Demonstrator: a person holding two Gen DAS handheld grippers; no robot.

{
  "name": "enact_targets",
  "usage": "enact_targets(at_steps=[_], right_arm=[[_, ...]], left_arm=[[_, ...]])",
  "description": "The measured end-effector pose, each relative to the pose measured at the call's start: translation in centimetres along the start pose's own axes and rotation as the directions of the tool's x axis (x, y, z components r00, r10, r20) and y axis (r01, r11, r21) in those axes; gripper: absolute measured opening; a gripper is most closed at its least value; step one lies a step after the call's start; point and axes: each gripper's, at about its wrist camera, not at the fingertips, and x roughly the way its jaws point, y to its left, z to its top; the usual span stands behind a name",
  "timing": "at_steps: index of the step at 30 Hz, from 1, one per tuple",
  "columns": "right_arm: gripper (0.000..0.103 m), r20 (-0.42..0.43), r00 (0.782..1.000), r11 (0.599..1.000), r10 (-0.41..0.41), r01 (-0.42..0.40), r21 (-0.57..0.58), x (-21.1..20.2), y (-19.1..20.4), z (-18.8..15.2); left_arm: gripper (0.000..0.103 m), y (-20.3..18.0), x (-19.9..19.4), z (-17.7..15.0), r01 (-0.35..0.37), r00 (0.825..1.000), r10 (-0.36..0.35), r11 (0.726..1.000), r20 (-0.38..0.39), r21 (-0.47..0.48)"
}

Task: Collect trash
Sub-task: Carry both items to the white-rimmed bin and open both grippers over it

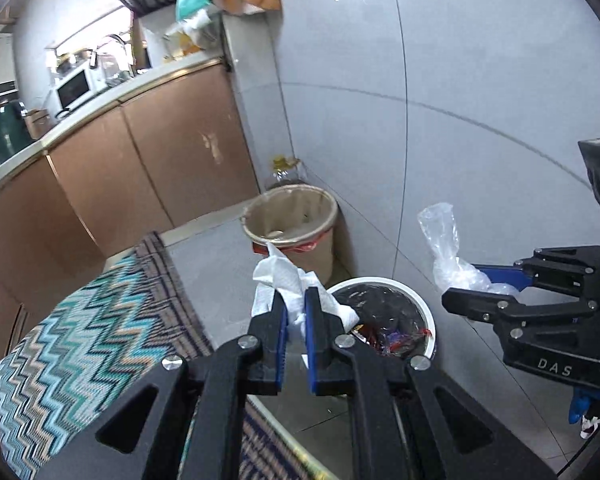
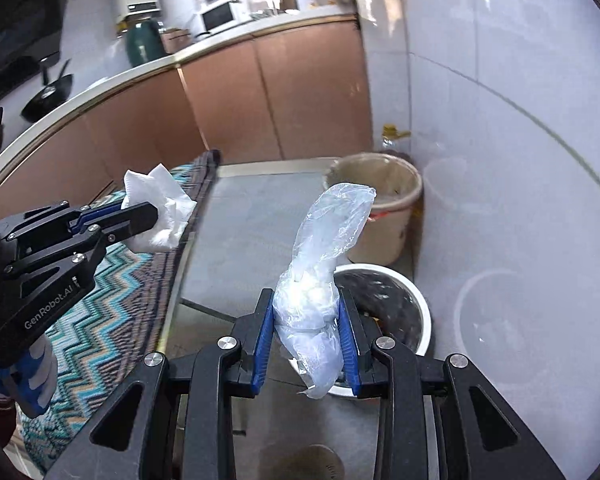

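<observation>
Two grippers each clench a piece of trash. The left gripper (image 1: 296, 312) pinches a crumpled white paper towel (image 1: 296, 280), jaws nearly closed. The right gripper (image 2: 306, 320) clamps a bunched clear plastic bag (image 2: 320, 264), jaws partly apart. Both look light, soft and crushable, best held at the bunched middle. Just beyond the fingers stands a white-rimmed bin (image 1: 424, 308), with a beige bin (image 1: 328, 216) farther off.
</observation>
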Motion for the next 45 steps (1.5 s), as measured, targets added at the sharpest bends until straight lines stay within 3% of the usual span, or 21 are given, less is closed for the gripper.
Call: enact_targets(at_steps=[15,24,35,40,42,45], right_arm=[[0.03,-0.081,0.996,0.996,-0.035,0.041,0.073,6.5,-3.7,-0.1],[0.031,-0.158,0.986,0.996,-0.048,0.059,0.064,10.8,-4.5,0.1],[0.031,-0.276,0.957,0.992,-0.084,0.106,0.065,16.3,-6.6,-1.1],[0.033,-0.29,0.951,0.99,-0.105,0.127,0.059,17.2,-6.9,-1.2],[0.035,-0.292,0.95,0.989,-0.11,0.133,0.06,17.2,-7.0,-1.4],[0.048,-0.293,0.948,0.987,-0.126,0.148,0.054,16.9,-6.9,-1.5]], left_arm=[[0.008,-1.4,10.1,0.7,0.07,0.989,-0.07,0.998,-0.134,-0.005],[0.008,0.1,15.4,1.1,0.136,0.955,-0.165,0.982,-0.246,-0.132],[0.009,0.3,19.7,0.0,0.144,0.918,-0.203,0.971,-0.34,-0.193],[0.011,0.1,20.2,0.0,0.154,0.915,-0.218,0.966,-0.339,-0.206],[0.012,0.0,20.0,0.1,0.156,0.917,-0.219,0.966,-0.335,-0.205],[0.016,-0.2,19.9,0.3,0.169,0.917,-0.233,0.962,-0.324,-0.214]])
